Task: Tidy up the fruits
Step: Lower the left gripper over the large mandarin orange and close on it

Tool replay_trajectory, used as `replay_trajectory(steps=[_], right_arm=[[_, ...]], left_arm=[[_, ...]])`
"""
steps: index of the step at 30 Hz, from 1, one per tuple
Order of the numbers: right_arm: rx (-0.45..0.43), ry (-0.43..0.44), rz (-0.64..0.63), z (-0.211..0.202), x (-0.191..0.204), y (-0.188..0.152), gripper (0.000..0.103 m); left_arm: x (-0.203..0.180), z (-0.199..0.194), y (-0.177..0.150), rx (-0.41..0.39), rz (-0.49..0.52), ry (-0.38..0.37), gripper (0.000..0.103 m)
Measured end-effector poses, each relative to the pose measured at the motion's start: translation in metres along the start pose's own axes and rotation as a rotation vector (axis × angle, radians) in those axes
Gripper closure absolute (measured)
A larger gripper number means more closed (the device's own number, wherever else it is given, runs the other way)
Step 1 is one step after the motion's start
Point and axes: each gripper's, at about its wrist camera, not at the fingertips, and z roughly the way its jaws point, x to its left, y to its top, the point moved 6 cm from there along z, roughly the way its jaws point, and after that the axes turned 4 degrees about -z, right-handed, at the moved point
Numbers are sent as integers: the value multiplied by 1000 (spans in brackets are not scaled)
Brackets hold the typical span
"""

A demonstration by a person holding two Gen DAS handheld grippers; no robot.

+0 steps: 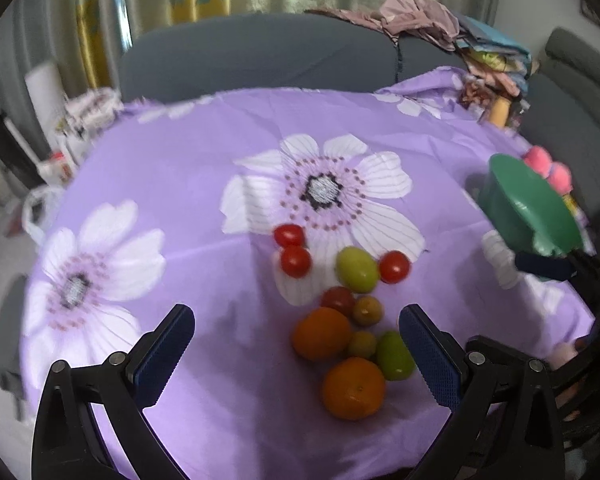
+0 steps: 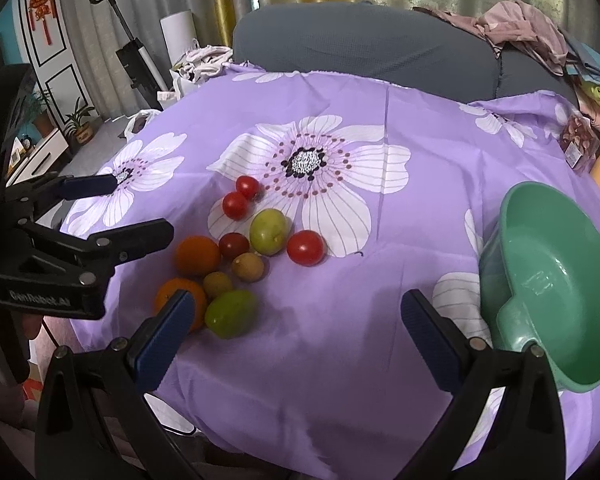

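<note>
Nothing is sorted yet — the fruits [image 2: 244, 256] lie clustered near the table's [image 2: 340, 360] front-left edge, the green bowl [image 2: 560, 280] by its right edge is bare, and both left gripper [image 1: 296, 356] and right gripper [image 2: 296, 340] hover empty, jaws apart.

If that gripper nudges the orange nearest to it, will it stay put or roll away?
Probably roll a little: the orange is round and sits on smooth cloth. The green fruit touching it would likely shift too. It looks firm, so the open left gripper should hold it without squashing.
</note>
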Motion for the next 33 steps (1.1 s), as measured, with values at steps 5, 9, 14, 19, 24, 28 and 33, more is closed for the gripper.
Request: replay_trajectory(steps=[5,9,14,19,24,28,33], right_arm=[[18,18,7,3,1,-4,0],[23,44,12,4,3,-7,0],[25,117,15,5,10,-14,1],[11,251,22,3,26,-16,8],[36,376,30,13,45,-21,27],[60,442,19,21,61,-24,37],[80,489,36,34,71,-24,49]], left_arm=[[4,1,-2,47,-86,-154,1],[5,5,-5,110,-153,-276,1],[7,5,-10,145,-177,-312,1],[5,-2,-19,147,-129,-342,2],[-1,-2,-29,161,-47,-327,2],[-8,1,-36,186,-8,-327,2],[-15,3,-37,193,21,-343,3]])
